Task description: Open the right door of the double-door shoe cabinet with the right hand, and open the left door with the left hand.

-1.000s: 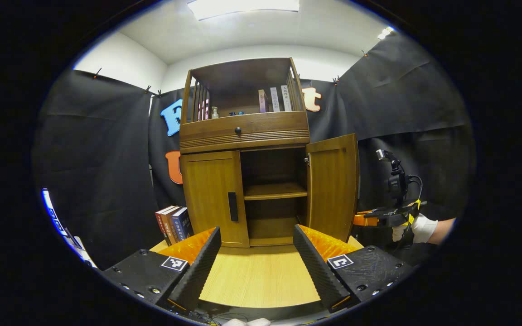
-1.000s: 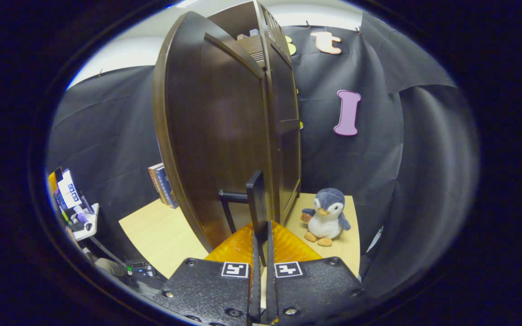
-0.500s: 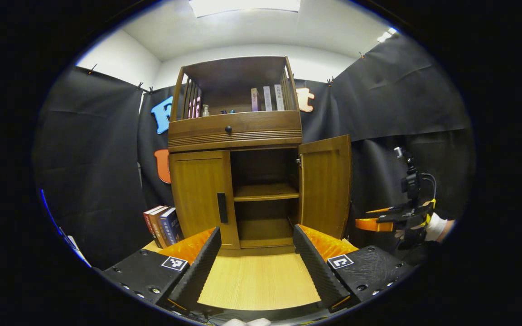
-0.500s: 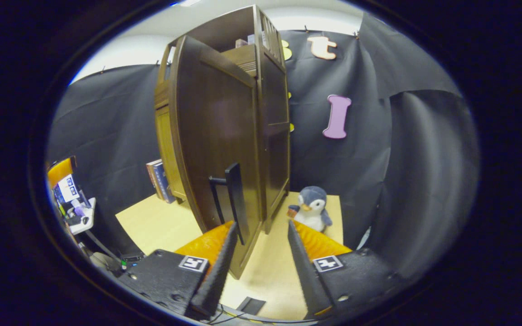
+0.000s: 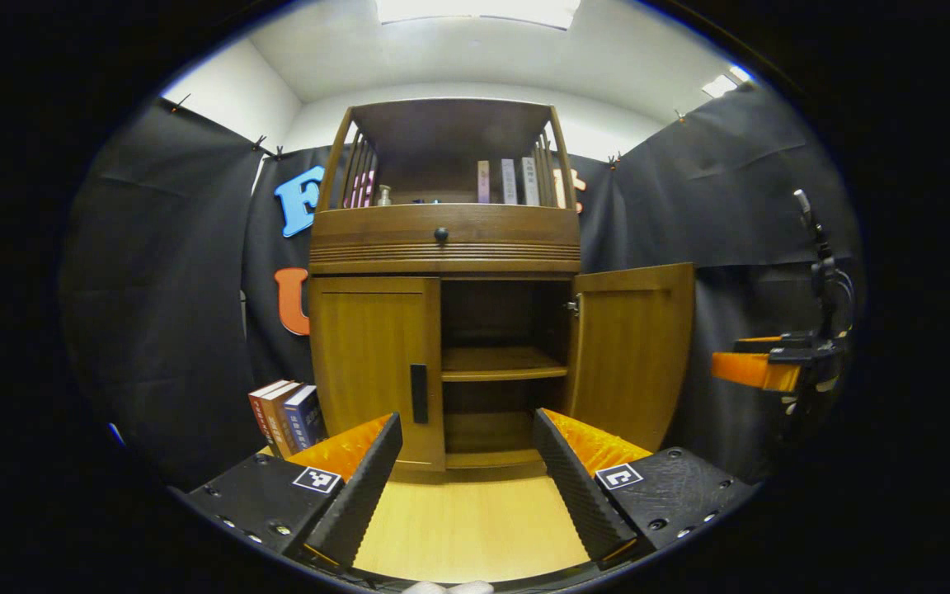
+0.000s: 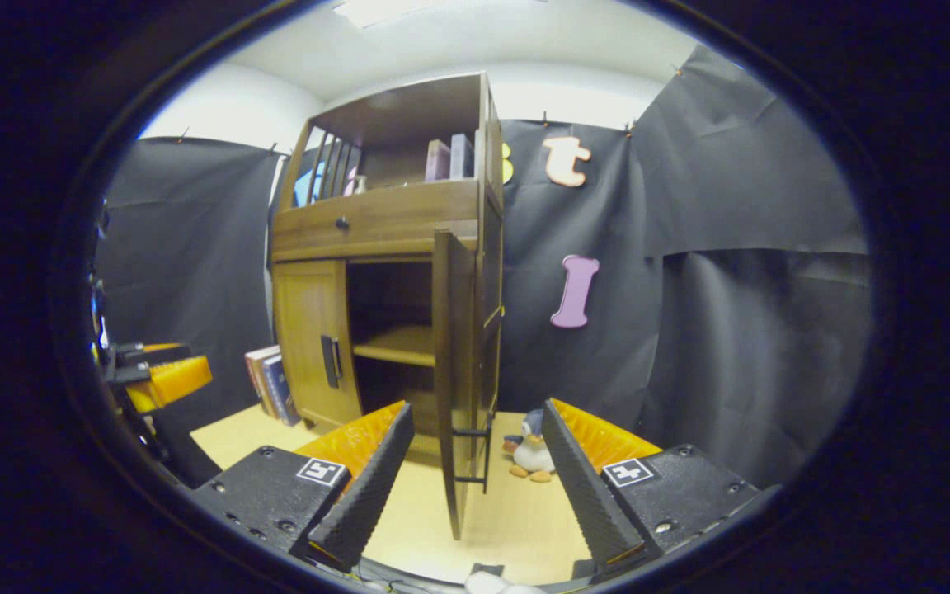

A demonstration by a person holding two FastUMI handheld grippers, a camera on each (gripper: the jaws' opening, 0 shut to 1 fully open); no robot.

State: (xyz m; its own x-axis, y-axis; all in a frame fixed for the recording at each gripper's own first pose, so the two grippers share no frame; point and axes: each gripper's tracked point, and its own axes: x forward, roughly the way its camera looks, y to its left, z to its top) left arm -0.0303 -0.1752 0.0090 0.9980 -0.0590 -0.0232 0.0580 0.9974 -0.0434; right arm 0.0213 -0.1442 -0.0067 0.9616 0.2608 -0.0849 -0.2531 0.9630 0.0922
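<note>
Right door [image 6: 454, 388] swung open, right tool [image 6: 475, 478] spread — empty, penguin toy [image 6: 531, 450] beyond

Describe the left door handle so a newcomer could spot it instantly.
Start at the wooden shoe cabinet on the pale tabletop. Below its drawer are two doors: the right door hangs open, the left door is shut. The left door handle is the dark upright bar by that shut door's inner edge, next to the open shelf compartment.

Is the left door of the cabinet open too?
No, the left door sits flat and closed, while the right door is swung open.
</note>
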